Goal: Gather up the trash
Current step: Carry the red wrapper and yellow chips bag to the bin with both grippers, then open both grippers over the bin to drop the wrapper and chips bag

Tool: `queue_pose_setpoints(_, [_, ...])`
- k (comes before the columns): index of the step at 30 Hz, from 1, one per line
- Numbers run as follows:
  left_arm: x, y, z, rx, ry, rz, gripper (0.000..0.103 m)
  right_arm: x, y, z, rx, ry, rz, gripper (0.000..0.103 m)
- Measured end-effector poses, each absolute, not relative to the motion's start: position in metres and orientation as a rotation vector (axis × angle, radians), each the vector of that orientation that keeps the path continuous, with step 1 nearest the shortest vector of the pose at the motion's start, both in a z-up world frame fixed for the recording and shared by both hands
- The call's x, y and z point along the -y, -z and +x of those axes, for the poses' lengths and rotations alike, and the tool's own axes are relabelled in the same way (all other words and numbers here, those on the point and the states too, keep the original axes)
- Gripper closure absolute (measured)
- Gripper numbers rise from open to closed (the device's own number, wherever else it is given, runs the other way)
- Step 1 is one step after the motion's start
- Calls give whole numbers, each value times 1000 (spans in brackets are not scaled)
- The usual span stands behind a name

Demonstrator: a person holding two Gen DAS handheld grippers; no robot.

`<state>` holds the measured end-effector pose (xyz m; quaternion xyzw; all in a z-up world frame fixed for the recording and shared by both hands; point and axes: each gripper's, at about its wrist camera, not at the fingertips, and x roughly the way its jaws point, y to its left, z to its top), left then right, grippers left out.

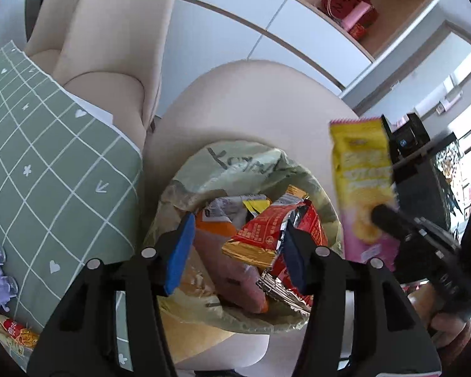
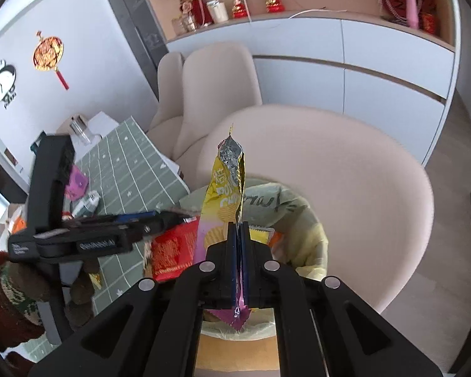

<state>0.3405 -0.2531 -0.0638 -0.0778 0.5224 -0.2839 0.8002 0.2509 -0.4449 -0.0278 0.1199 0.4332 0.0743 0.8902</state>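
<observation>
The right gripper, fingers clamping the chip packet, is probably hovering nearside of the bin; centre it, then release. Left gripper: fingers apart.

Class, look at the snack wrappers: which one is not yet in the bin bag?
The yellow-and-pink chip wrapper: the right gripper holds it upright above the bin bag, while the red wrapper already lies inside.

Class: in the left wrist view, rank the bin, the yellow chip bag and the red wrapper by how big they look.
1. bin
2. yellow chip bag, though it may sit nearer the camera
3. red wrapper
</observation>
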Motion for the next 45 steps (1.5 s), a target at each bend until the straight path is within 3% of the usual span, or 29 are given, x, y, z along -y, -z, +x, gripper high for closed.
queue_pose_setpoints(2, [251,63,341,-1108,603,-175,48,446,29,252,-904,-150,252,98])
queue_pose_setpoints(9, [305,69,314,-1064,757,213,47,486,21,242,-859,-70,280,98])
queue_pose_setpoints(20, [318,78,288,-1076,843,490,47,511,24,231,-842,-28,321,98])
queue_pose_setpoints(27, [286,53,305,-1097,805,259,46,499,28,234,-846,-76,330,98])
queue_pose_setpoints(35, [219,11,328,-990,618,-134,37,452,48,252,-898,-215,309,98])
queue_pose_setpoints(38, [195,-3,319,-936,552,-155,30,432,74,268,-972,-248,318,98])
queue_pose_setpoints(45, [131,-16,292,-874,406,-150,29,414,121,292,-1131,-171,222,98])
